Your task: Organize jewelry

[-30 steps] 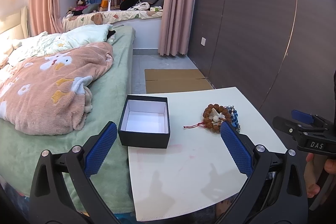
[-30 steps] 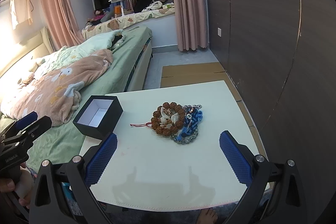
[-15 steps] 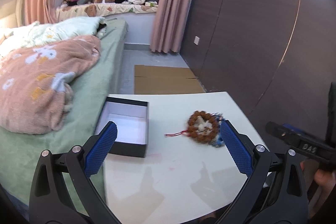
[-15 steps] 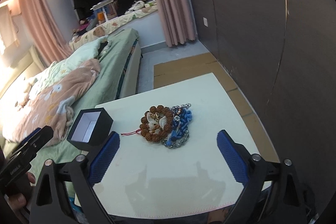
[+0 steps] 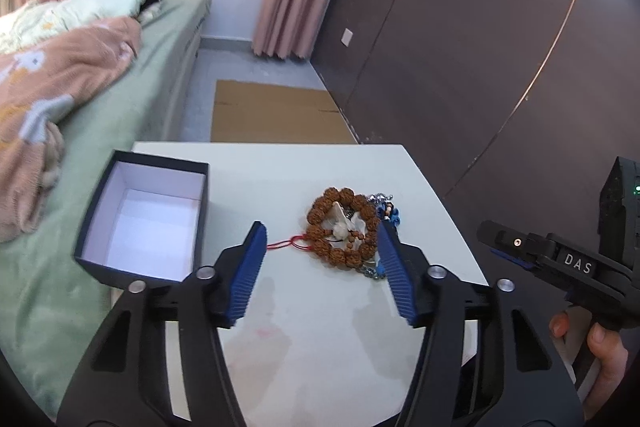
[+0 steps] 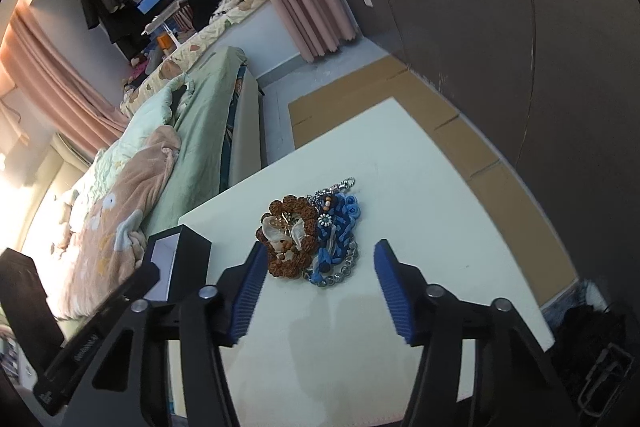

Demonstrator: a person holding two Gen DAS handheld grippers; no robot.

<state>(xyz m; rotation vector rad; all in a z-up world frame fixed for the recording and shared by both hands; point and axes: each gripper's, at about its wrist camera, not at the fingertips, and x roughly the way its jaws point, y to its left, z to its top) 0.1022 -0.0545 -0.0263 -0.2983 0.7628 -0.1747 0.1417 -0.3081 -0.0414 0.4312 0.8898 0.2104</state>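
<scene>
Nothing is sorted yet: the black box (image 5: 144, 223) is seen empty, left of the left gripper (image 5: 320, 269). The jewelry pile (image 6: 312, 239) lies on the tabletop (image 6: 420, 227) just ahead of the right gripper (image 6: 320, 283). Both fingers are closing, half-wide, with nothing held.

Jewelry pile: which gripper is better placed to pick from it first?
Right, probably. The right gripper faces the pile squarely, jaws closing with nothing between them. The left gripper sits off-centre, nearer the box.
</scene>
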